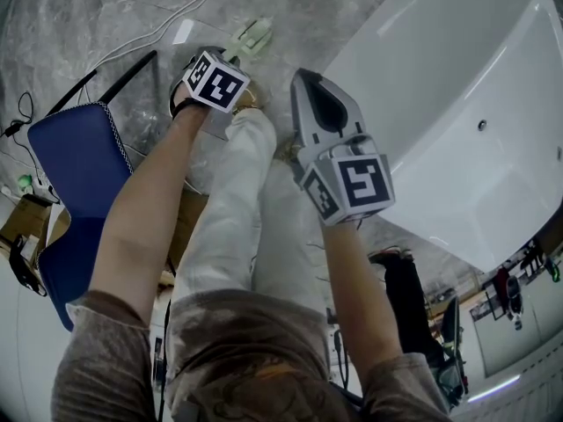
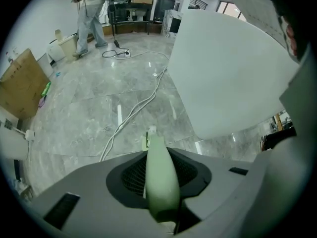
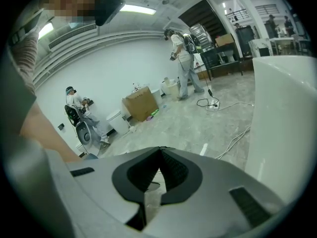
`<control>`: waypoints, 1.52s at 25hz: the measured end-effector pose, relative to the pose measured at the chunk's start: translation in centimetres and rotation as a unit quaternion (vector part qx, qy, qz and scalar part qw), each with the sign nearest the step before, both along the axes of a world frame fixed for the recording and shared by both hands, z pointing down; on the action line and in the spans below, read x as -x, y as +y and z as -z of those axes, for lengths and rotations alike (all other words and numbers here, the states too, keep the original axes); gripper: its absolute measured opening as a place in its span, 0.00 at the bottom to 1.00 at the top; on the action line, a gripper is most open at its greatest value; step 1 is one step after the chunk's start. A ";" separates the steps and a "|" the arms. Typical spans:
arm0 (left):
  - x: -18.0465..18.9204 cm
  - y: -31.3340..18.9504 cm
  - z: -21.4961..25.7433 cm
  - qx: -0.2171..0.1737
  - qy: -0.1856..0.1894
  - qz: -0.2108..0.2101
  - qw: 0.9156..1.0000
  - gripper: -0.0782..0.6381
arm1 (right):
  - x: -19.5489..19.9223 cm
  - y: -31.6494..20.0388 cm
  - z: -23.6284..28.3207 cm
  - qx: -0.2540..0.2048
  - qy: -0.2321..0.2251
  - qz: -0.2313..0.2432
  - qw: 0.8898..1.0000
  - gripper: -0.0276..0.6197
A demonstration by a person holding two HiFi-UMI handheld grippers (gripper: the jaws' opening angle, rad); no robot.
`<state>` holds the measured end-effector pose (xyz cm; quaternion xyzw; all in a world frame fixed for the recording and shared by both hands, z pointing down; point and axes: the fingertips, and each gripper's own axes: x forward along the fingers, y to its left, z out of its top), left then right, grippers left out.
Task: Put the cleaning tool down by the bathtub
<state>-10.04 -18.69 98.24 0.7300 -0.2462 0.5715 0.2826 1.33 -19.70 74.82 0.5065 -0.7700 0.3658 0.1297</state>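
Observation:
My left gripper [image 1: 236, 57] is shut on the handle of a pale green cleaning tool [image 1: 252, 35], whose head sticks out past the jaws above the marble floor. In the left gripper view the green handle [image 2: 161, 182] runs between the two jaws toward the floor, with the white bathtub [image 2: 233, 68] close on the right. My right gripper [image 1: 306, 79] hangs beside the tub's outer wall [image 1: 457, 104]. Its jaws meet at the tips [image 3: 161, 149] with nothing between them. The tub's side [image 3: 285, 123] fills the right of that view.
A white cable [image 1: 176, 20] trails over the grey marble floor [image 2: 89, 113] toward the tub. A blue chair [image 1: 79, 174] stands at my left. Farther off are a standing person [image 3: 183, 63], a seated person [image 3: 79, 113] and a cardboard box [image 3: 141, 103].

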 end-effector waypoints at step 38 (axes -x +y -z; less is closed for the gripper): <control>2.8 -2.6 14.9 -0.124 0.022 0.103 0.987 0.12 | 0.0 1.1 9.7 -0.021 -0.014 0.006 1.000 0.04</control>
